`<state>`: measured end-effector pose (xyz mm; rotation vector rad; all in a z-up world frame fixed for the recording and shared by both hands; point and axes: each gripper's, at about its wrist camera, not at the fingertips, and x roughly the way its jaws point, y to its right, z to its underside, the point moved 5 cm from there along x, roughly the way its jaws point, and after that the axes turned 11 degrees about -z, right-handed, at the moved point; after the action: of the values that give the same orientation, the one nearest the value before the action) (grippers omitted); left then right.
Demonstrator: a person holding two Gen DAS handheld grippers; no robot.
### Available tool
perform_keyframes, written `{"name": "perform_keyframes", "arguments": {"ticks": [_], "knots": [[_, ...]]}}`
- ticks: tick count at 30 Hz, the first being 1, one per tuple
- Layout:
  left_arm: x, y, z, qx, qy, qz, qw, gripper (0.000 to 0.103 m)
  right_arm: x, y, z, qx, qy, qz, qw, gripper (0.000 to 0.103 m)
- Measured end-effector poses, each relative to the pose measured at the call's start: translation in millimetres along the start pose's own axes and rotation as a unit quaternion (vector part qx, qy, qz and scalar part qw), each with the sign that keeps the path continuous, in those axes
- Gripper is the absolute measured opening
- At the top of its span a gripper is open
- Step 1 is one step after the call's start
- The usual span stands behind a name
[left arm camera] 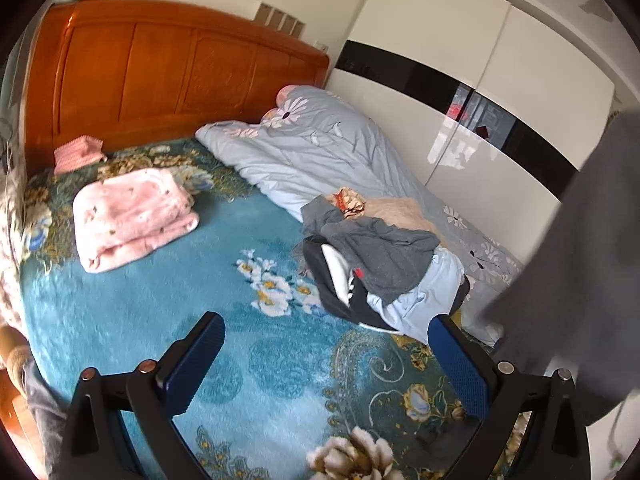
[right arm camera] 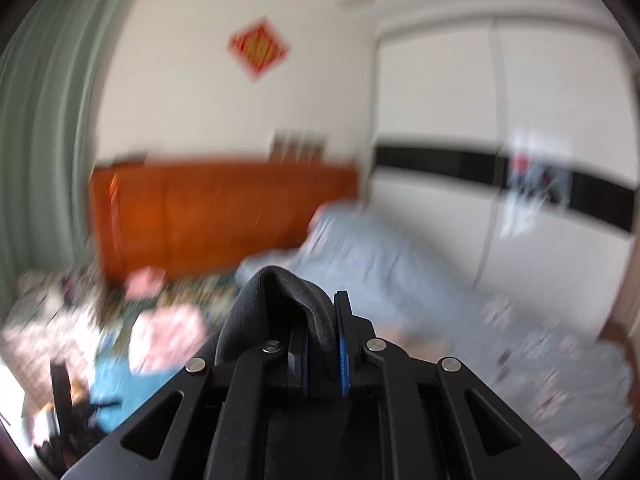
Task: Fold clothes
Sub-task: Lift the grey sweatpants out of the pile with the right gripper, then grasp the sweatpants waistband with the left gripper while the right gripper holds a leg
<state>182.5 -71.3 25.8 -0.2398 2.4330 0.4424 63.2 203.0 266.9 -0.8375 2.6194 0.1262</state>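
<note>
A heap of unfolded clothes, grey, dark navy, white and pale blue, lies on the bed's right side. My left gripper hovers open above the teal floral blanket, short of the heap, with nothing between its blue pads. A dark grey garment hangs lifted at the right edge of the left wrist view. In the blurred right wrist view my right gripper is shut on a fold of that dark grey garment, which bulges up over its fingers.
A folded pink blanket and a small pink item lie toward the orange wooden headboard. A rumpled pale blue duvet runs along the white wardrobe. A green curtain hangs at the left.
</note>
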Motion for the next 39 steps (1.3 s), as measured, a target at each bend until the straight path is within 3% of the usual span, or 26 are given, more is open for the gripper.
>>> {"name": "perform_keyframes", "arguments": {"ticks": [4, 8, 11, 17, 20, 25, 28, 31, 34, 38, 39], "knots": [[10, -22, 18, -0.015, -0.028, -0.012, 0.9994, 0.103, 115, -15, 98, 0.034, -0.135, -0.052, 0.989, 0.012], [23, -40, 42, -0.016, -0.058, -0.035, 0.9976, 0.103, 167, -17, 175, 0.087, -0.197, -0.08, 0.973, 0.012], [37, -38, 56, 0.014, -0.07, -0.057, 0.9959, 0.103, 186, -16, 193, 0.117, -0.212, -0.096, 0.965, 0.012], [82, -15, 79, 0.111, -0.09, -0.09, 0.9856, 0.103, 179, -13, 174, 0.116, -0.207, -0.112, 0.965, 0.012], [100, 10, 92, 0.163, -0.097, -0.075, 0.9789, 0.103, 168, -7, 165, 0.12, -0.199, -0.115, 0.966, 0.012], [125, 61, 118, 0.278, -0.078, -0.072, 0.9546, 0.103, 157, -5, 160, 0.116, -0.197, -0.121, 0.966, 0.012], [142, 76, 121, 0.307, -0.063, -0.09, 0.9453, 0.103, 150, -3, 157, 0.113, -0.197, -0.124, 0.966, 0.012], [151, 83, 112, 0.311, -0.044, -0.109, 0.943, 0.102, 143, -2, 154, 0.11, -0.196, -0.128, 0.966, 0.012], [153, 84, 103, 0.308, -0.037, -0.114, 0.9438, 0.089, 137, -1, 151, 0.108, -0.195, -0.131, 0.966, 0.012], [150, 81, 94, 0.307, -0.036, -0.119, 0.9436, 0.033, 132, -2, 152, 0.105, -0.2, -0.132, 0.965, 0.012], [147, 79, 90, 0.297, -0.037, -0.117, 0.9469, 0.027, 131, -3, 153, 0.103, -0.201, -0.133, 0.965, 0.012]]}}
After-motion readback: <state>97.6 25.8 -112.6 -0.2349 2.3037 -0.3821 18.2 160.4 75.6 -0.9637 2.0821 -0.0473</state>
